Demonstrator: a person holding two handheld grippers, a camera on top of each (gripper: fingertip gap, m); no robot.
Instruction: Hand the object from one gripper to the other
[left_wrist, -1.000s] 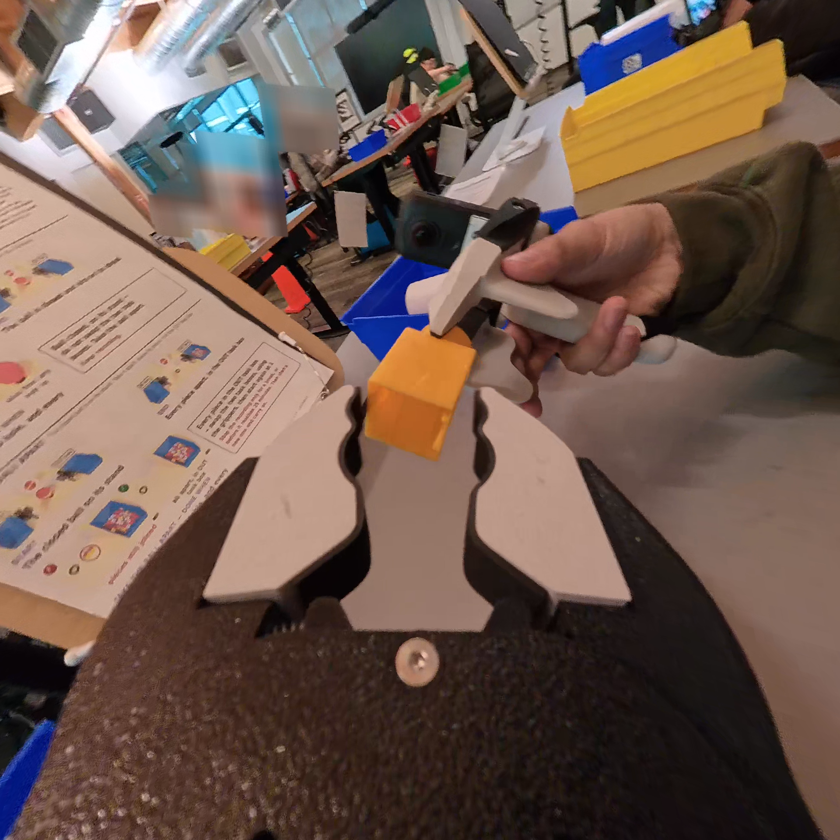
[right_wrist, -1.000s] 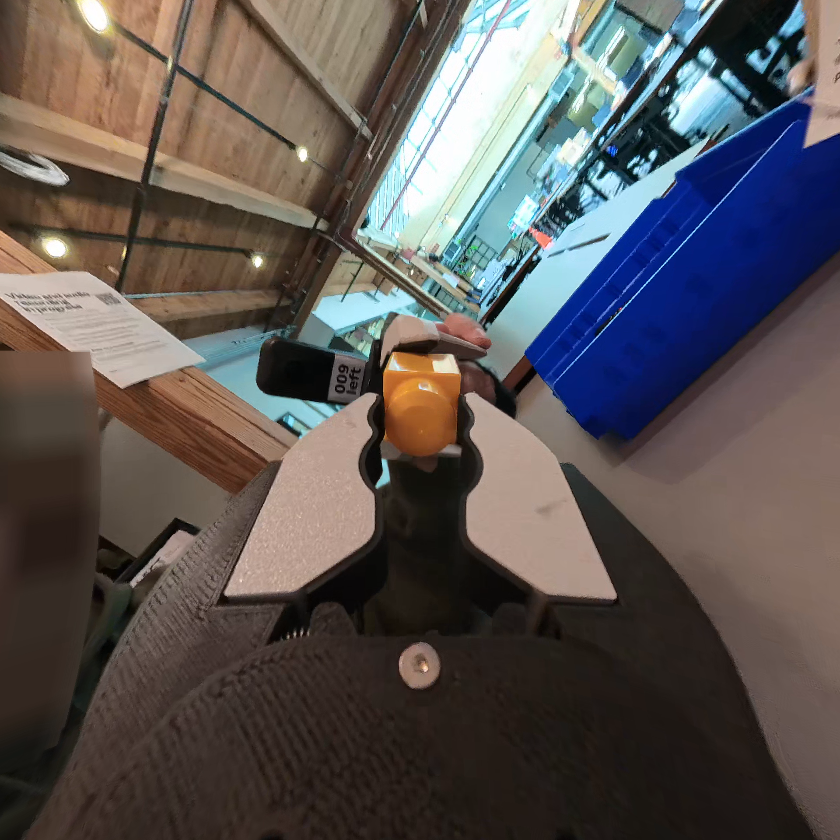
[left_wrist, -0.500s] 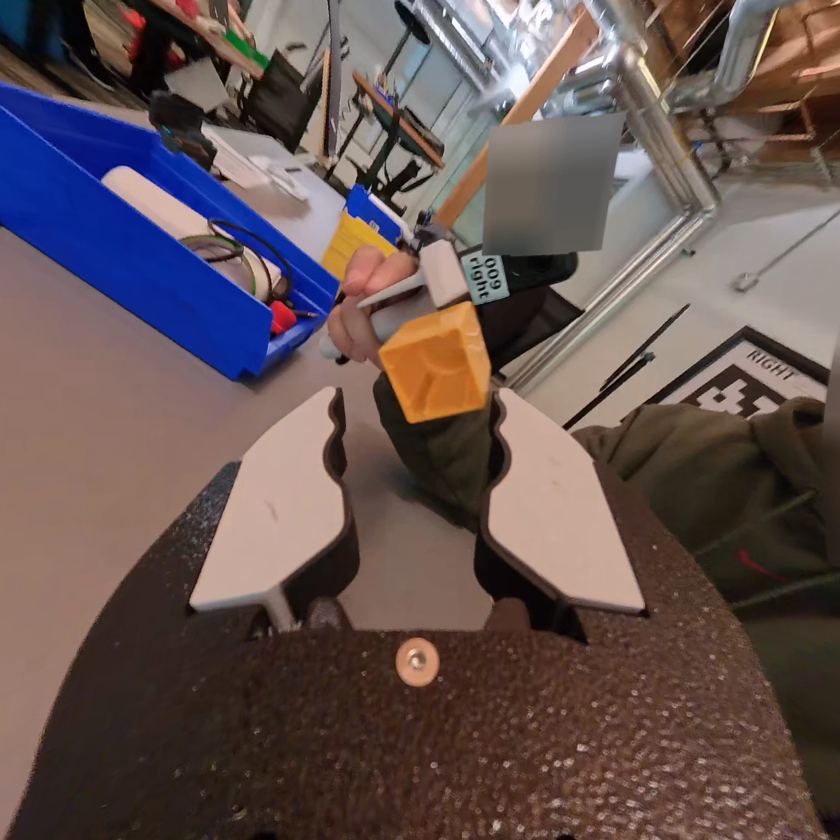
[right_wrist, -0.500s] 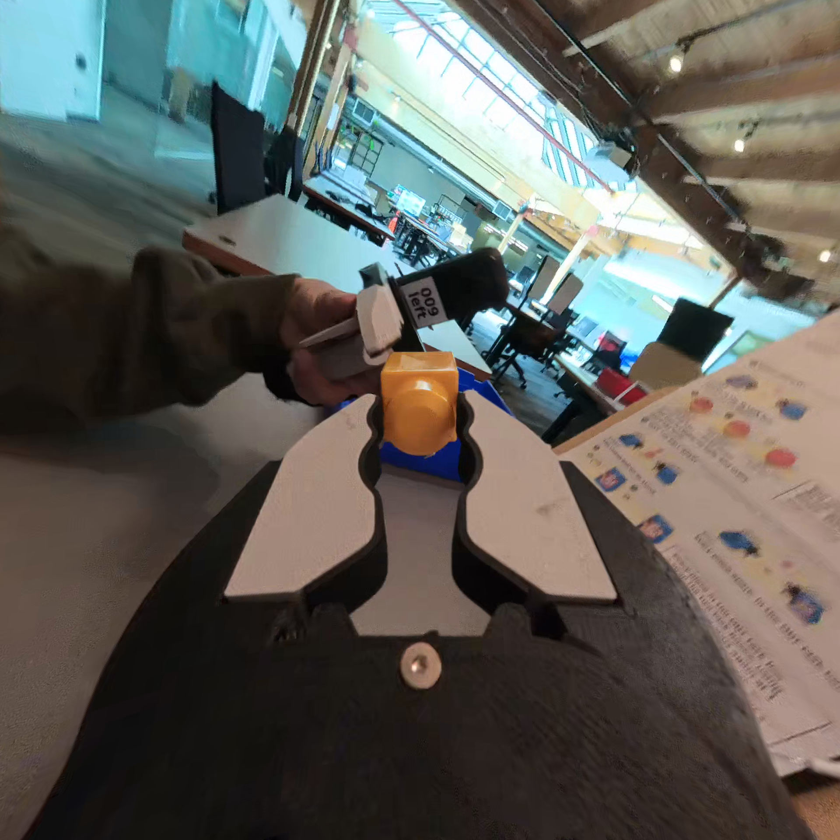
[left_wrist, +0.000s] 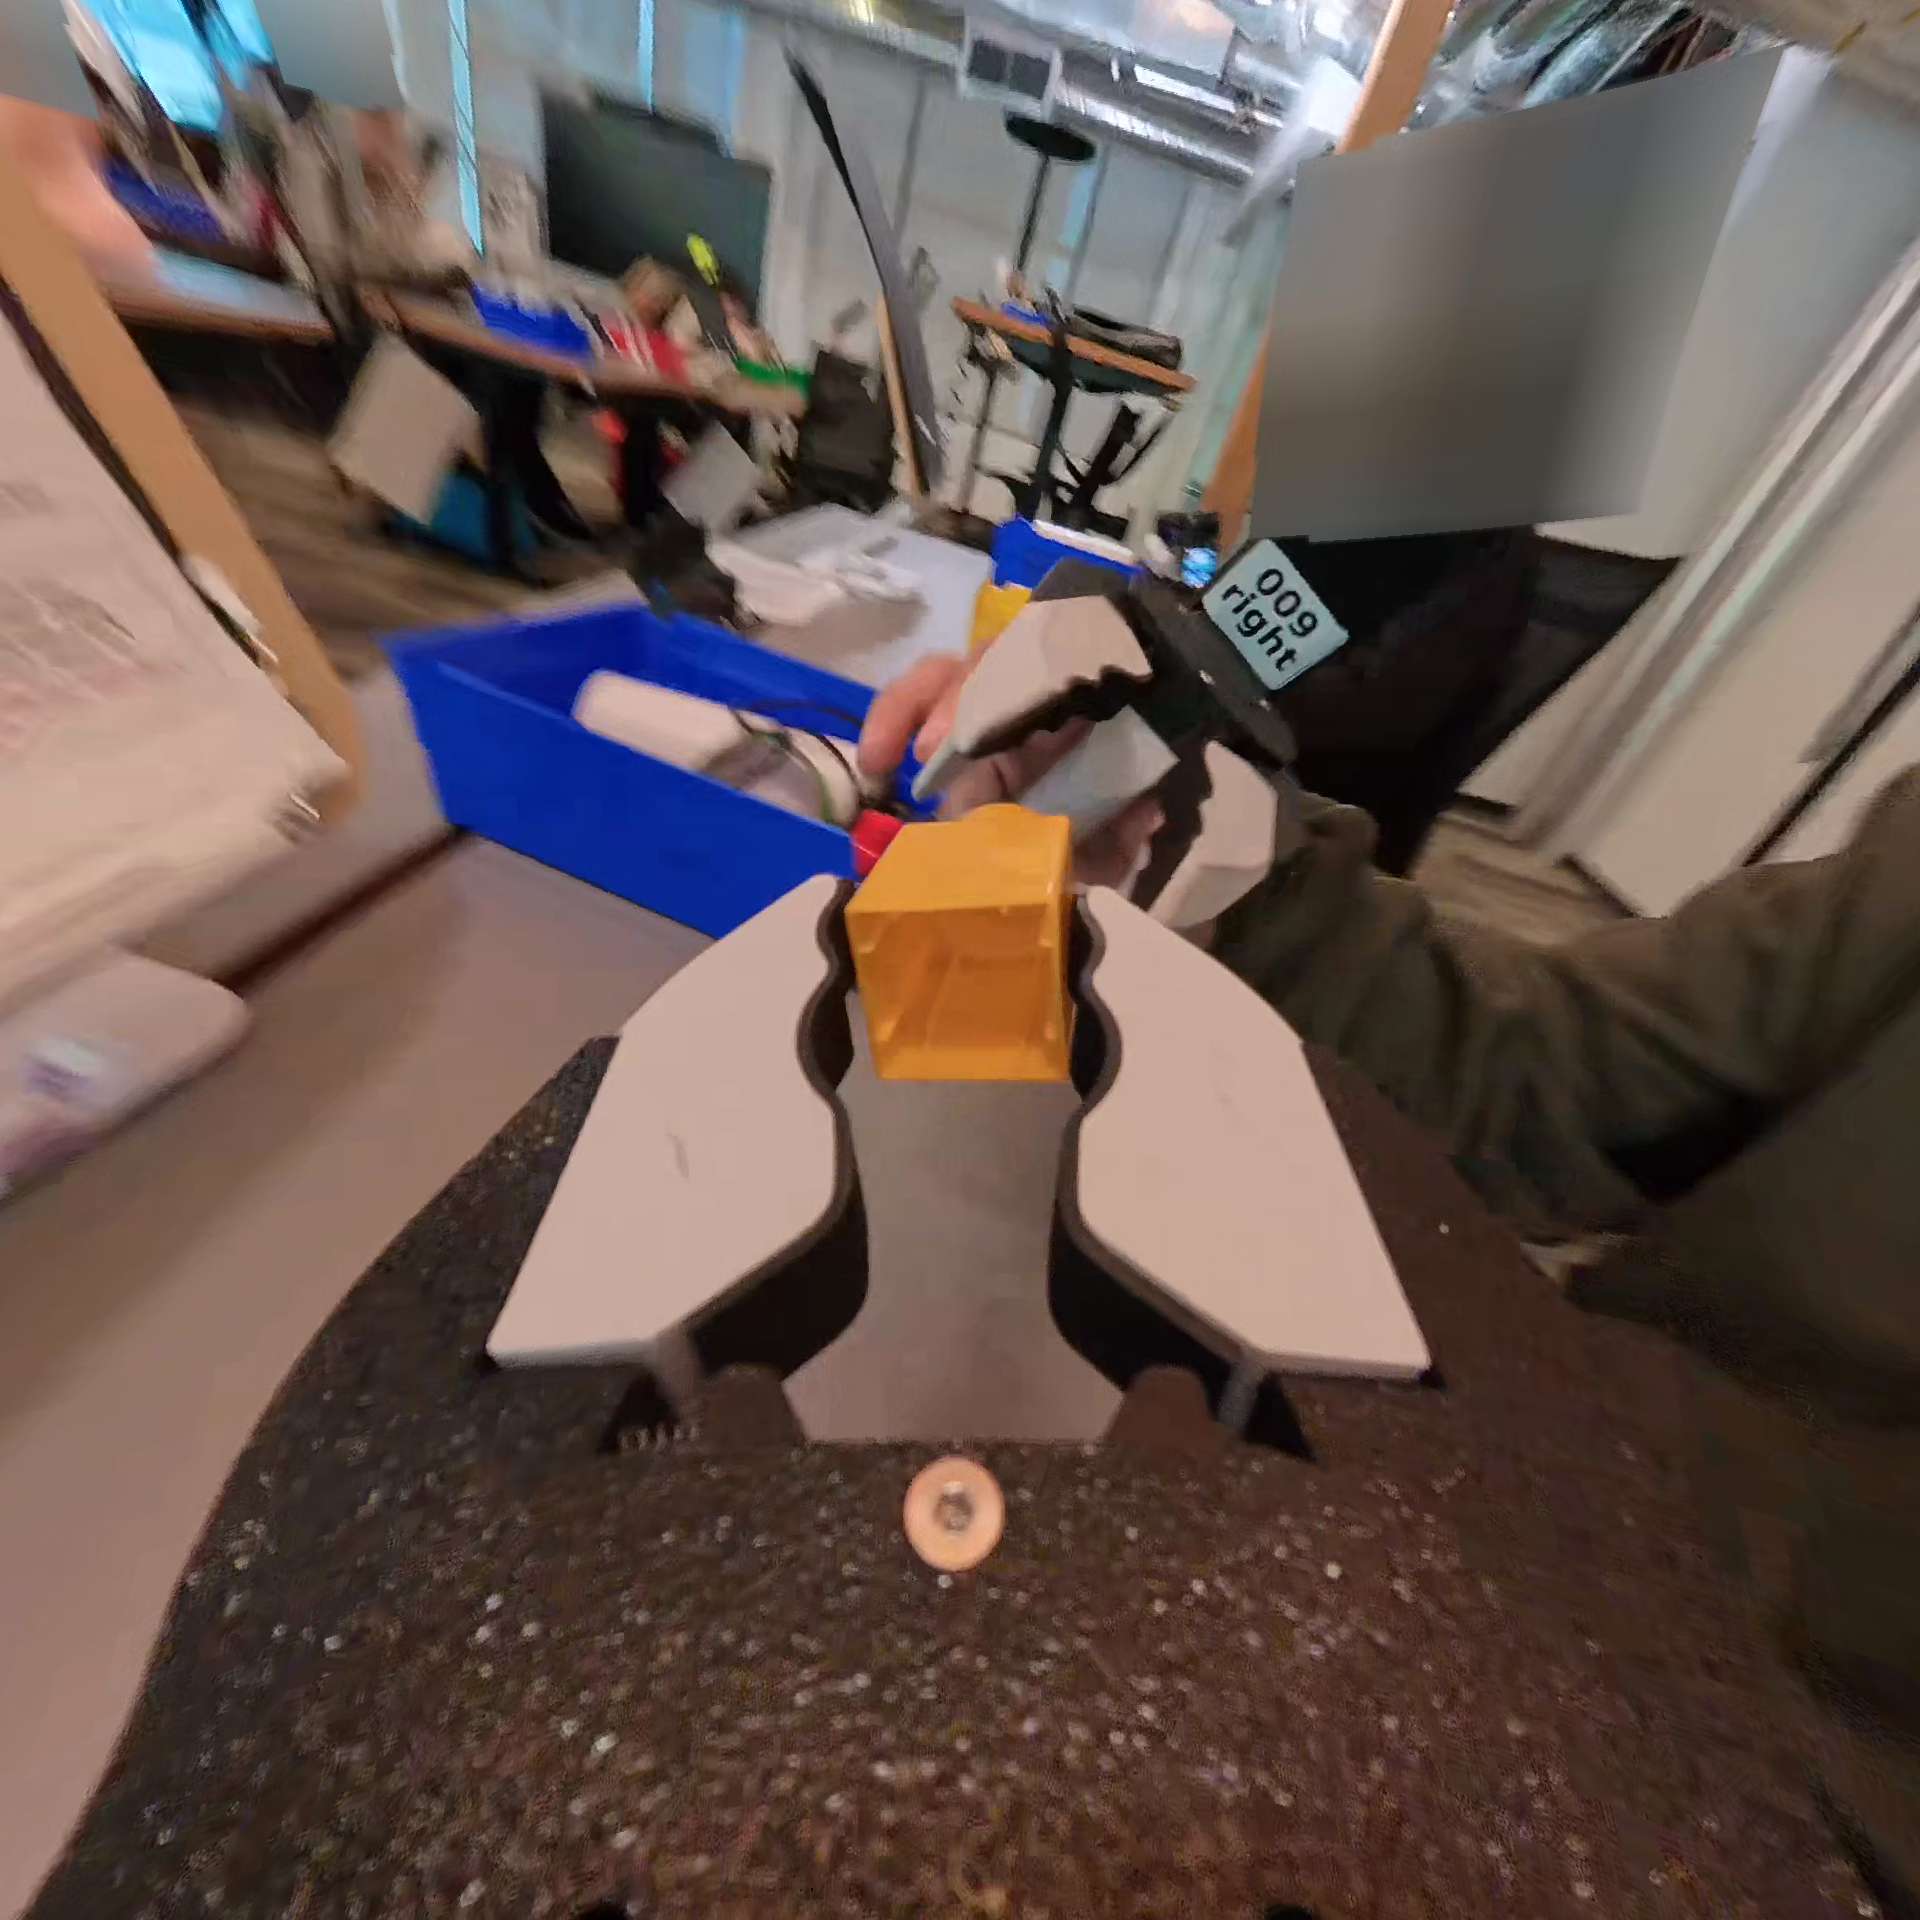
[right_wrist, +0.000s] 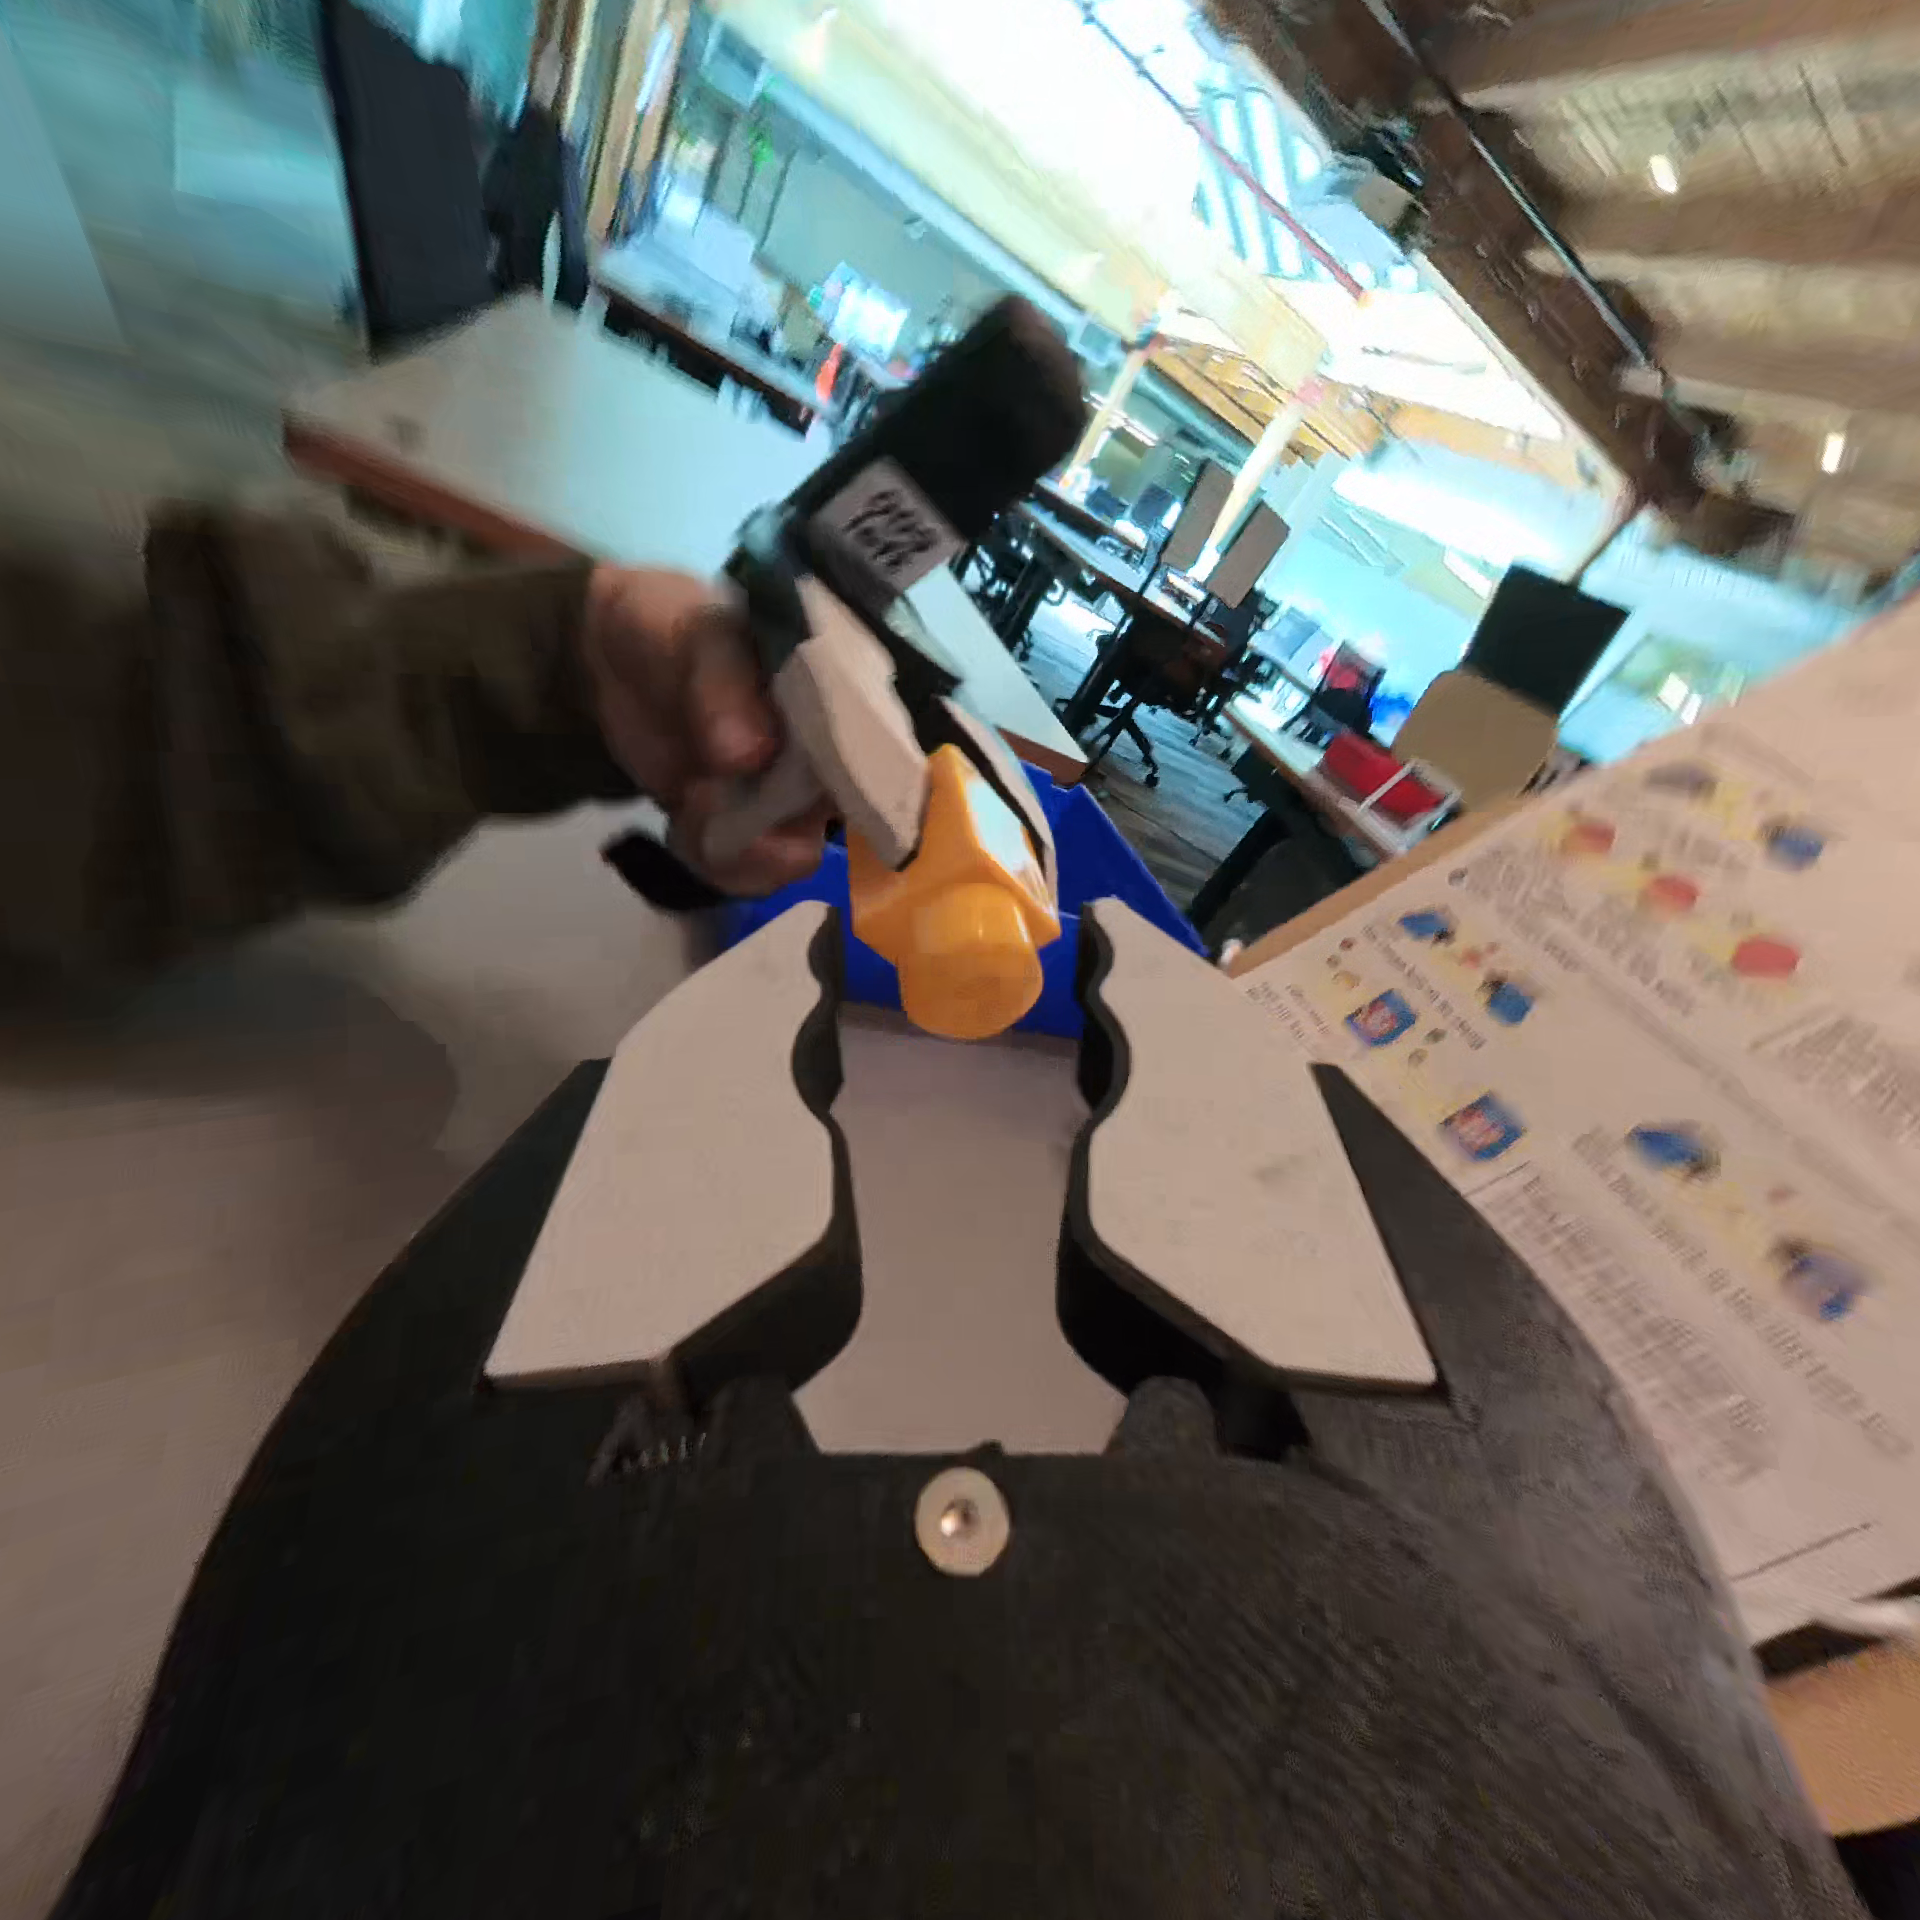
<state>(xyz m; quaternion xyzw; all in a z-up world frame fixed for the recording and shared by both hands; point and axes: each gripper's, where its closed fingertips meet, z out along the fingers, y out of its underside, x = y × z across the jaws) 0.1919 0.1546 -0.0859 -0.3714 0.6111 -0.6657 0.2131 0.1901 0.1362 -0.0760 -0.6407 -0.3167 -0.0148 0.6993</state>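
**Orange block in the left gripper**

The left gripper (left_wrist: 961, 925) clamps the orange block (left_wrist: 961, 951) between its fingertips. At one o'clock just beyond, the right gripper (left_wrist: 1049, 774) stands open, apart from it. A blue bin (left_wrist: 623, 779) sits at eleven o'clock.

Your orange block (left_wrist: 961, 951) reads as smooth moulded plastic, slight sheen, hollow underside with thin ribs. Left tongs (left_wrist: 956, 935): matt light-grey finger plates, smooth, black edging; body behind them is black with a coarse speckled grain, one bare metal screw (left_wrist: 953, 1525) in it. Right tongs (right_wrist: 956, 935) body looks finer, ribbed matt black. Blue bin (left_wrist: 623, 769) is glossy plastic. Desk (left_wrist: 343, 1122) is smooth matt grey. Printed sheet (right_wrist: 1621, 1174) is plain paper. Your sleeve (left_wrist: 1558, 1029) is soft olive cloth
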